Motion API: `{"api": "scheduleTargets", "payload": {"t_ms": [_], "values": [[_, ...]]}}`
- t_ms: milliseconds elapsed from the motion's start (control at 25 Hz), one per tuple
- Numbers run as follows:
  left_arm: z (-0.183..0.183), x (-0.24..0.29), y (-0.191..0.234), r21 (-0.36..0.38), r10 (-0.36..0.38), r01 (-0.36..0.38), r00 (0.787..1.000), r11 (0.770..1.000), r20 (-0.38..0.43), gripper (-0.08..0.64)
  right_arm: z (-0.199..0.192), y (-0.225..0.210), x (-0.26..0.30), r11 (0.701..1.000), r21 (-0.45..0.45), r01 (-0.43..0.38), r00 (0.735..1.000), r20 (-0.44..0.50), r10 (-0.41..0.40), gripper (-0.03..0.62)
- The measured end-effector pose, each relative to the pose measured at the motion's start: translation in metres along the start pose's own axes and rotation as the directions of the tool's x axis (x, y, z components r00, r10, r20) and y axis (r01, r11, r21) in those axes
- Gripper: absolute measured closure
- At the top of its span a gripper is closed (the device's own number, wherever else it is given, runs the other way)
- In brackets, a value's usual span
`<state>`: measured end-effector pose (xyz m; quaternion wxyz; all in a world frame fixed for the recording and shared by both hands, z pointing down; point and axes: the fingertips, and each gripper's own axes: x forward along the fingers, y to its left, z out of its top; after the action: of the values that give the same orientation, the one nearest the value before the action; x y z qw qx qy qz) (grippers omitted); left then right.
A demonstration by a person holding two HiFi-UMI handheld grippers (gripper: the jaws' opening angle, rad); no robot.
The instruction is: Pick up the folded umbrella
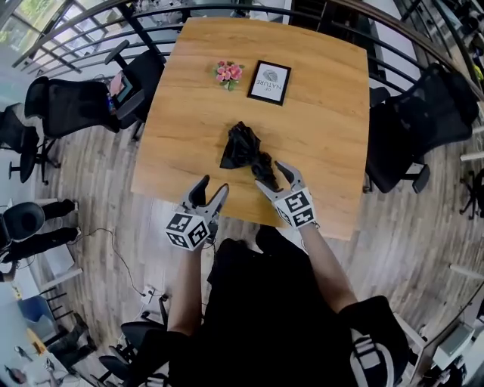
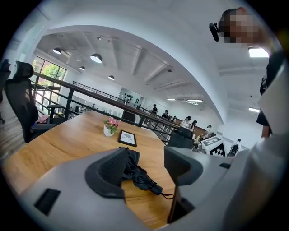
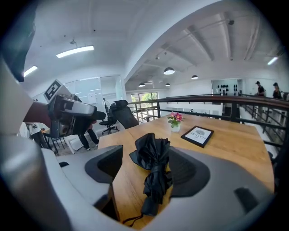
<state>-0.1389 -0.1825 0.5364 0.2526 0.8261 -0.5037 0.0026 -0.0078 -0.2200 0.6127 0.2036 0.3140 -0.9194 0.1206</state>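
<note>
The folded black umbrella (image 1: 244, 150) lies in a rumpled bundle on the wooden table (image 1: 325, 128), its handle end pointing toward the near edge. My right gripper (image 1: 274, 178) is open at that handle end. In the right gripper view the umbrella (image 3: 154, 167) lies between the spread jaws of the right gripper (image 3: 149, 170), close to the right-hand one. My left gripper (image 1: 212, 187) hovers open at the table's near edge, left of the umbrella and apart from it. In the left gripper view, the umbrella (image 2: 137, 173) shows beyond the left gripper (image 2: 144, 168), which has nothing in its jaws.
A small pot of pink flowers (image 1: 228, 73) and a framed picture (image 1: 269, 82) stand at the table's far side. Black office chairs sit to the left (image 1: 76, 106) and right (image 1: 416, 128). A dark railing (image 1: 91, 23) curves behind the table.
</note>
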Motion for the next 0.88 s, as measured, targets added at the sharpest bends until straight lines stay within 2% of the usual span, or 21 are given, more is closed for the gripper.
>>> {"api": "scheduleTargets", "payload": {"t_ms": [400, 640, 880], "values": [[0.006, 0.032, 0.014, 0.005, -0.073, 0.073, 0.996, 0.997, -0.044, 0.288, -0.014, -0.020, 0.012, 0.997, 0.033, 0.074, 0.995, -0.065, -0.072, 0.258], [0.000, 0.056, 0.035, 0.024, -0.132, 0.136, 0.986, 0.990, -0.106, 0.288, -0.021, -0.031, 0.027, 0.987, 0.076, 0.142, 0.988, -0.078, -0.136, 0.256], [-0.009, 0.066, 0.054, 0.013, -0.156, 0.160, 0.976, 0.987, -0.152, 0.288, -0.036, -0.032, 0.041, 0.982, 0.089, 0.164, 0.982, -0.112, -0.153, 0.256]]}}
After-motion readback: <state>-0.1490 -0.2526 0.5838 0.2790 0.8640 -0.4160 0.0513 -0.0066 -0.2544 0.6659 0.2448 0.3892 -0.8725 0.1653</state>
